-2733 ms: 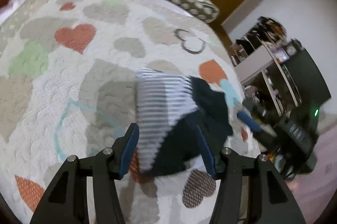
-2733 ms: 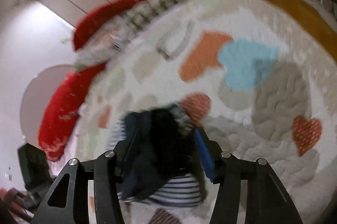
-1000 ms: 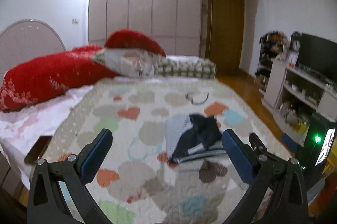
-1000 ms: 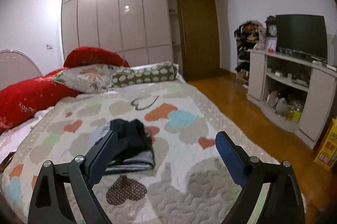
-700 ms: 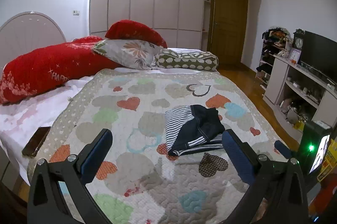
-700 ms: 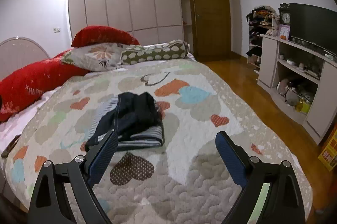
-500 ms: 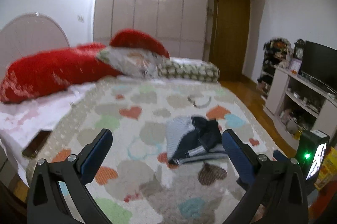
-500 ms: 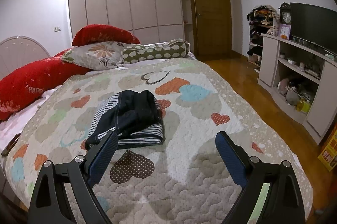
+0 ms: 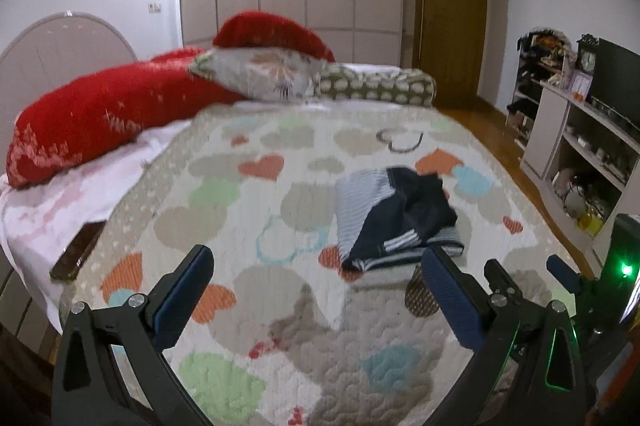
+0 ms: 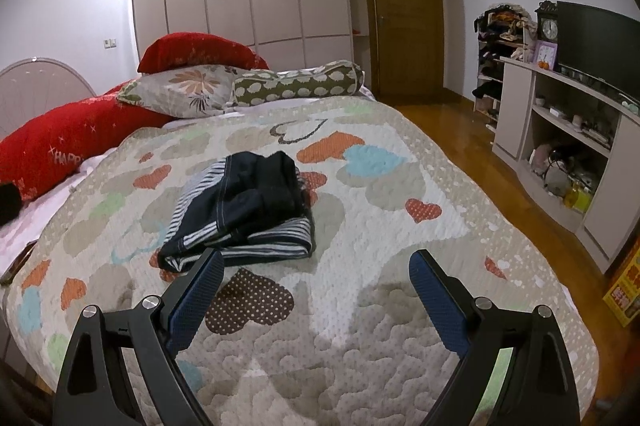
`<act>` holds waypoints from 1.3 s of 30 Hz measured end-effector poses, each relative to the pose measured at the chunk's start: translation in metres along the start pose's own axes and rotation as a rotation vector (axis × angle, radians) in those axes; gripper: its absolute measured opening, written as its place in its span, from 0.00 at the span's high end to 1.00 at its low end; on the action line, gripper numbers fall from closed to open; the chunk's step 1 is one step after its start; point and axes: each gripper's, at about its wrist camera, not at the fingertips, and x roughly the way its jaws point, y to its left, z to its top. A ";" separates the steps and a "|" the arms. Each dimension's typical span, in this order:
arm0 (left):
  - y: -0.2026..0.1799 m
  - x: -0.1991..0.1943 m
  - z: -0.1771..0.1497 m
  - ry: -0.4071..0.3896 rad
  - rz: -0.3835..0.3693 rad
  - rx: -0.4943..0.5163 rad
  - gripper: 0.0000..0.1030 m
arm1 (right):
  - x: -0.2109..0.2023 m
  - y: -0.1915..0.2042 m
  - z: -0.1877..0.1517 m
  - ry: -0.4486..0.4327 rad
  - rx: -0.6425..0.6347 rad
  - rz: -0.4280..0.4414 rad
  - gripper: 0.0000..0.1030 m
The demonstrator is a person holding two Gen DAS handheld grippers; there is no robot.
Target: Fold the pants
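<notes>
The folded navy-and-striped fabric pants (image 10: 244, 209) are laid on the heart-patterned quilted bed (image 10: 380, 234); the left gripper (image 9: 316, 266) and right gripper (image 10: 316, 266) are held wide apart, empty.

Navy and white-striped pants (image 10: 244, 203), pastel heart-patterned quilt (image 10: 360, 326), red pillows (image 9: 116, 113), blue gripper pads (image 10: 436, 306)

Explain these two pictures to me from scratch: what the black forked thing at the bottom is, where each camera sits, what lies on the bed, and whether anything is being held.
There is no robot. A person holds a two-finger gripper in each hand, and each carries a fisheye camera looking along its fingers. One picture is from the left gripper, the other from the right gripper. Both have their blue-padded jaws spread wide and hold nothing. On the heart-patterned quilt lie the folded pants, navy with striped parts, untouched. Pillows sit at the headboard end, and a phone lies near the bed's edge.
</notes>
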 end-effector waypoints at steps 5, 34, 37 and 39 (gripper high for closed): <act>-0.001 0.009 -0.008 0.051 0.001 0.010 0.00 | 0.001 0.004 -0.003 0.012 -0.015 0.008 0.07; -0.006 0.044 -0.032 0.217 -0.054 0.025 0.00 | 0.019 0.000 -0.014 0.084 -0.023 -0.034 0.07; -0.006 0.044 -0.032 0.218 -0.054 0.022 0.00 | 0.020 0.001 -0.015 0.090 -0.027 -0.034 0.07; -0.006 0.044 -0.032 0.219 -0.055 0.022 0.00 | 0.020 0.002 -0.015 0.091 -0.031 -0.034 0.07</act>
